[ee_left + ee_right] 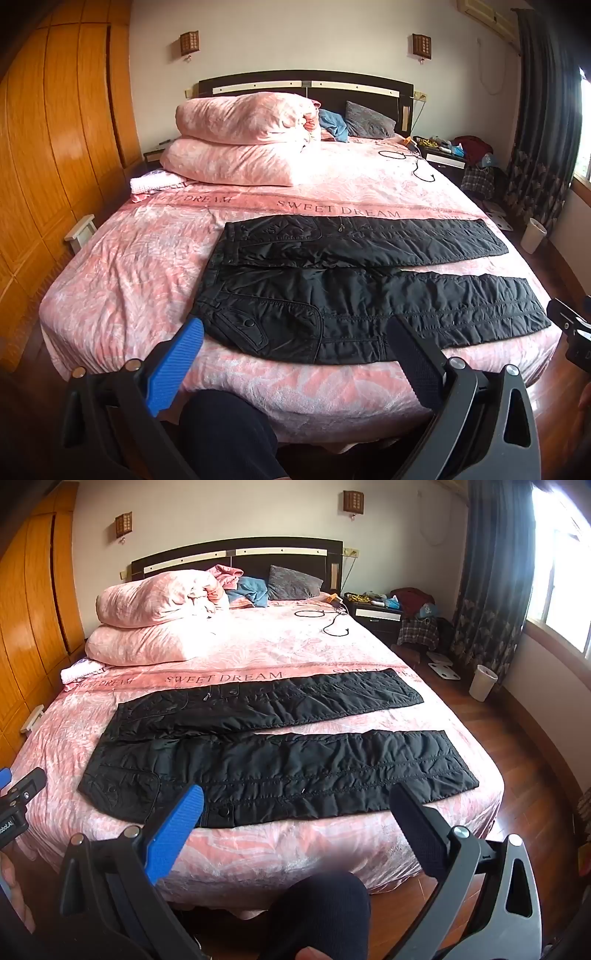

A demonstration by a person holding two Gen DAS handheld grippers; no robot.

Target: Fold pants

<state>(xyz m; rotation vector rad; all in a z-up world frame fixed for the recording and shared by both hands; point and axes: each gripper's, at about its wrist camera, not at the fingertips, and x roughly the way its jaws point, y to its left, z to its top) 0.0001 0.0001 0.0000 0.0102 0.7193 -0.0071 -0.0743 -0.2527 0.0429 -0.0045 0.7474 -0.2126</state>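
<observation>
Just beyond both spread jaws, black pants (354,288) flat on bed (147,258).

The bed (110,266) has a pink cover. On it the black pants (369,295) lie flat near the foot end, both legs spread apart. Near the headboard lie a folded pink quilt (243,144), a grey pillow (369,120), a blue cloth (332,123) and a black cable (417,166).
</observation>
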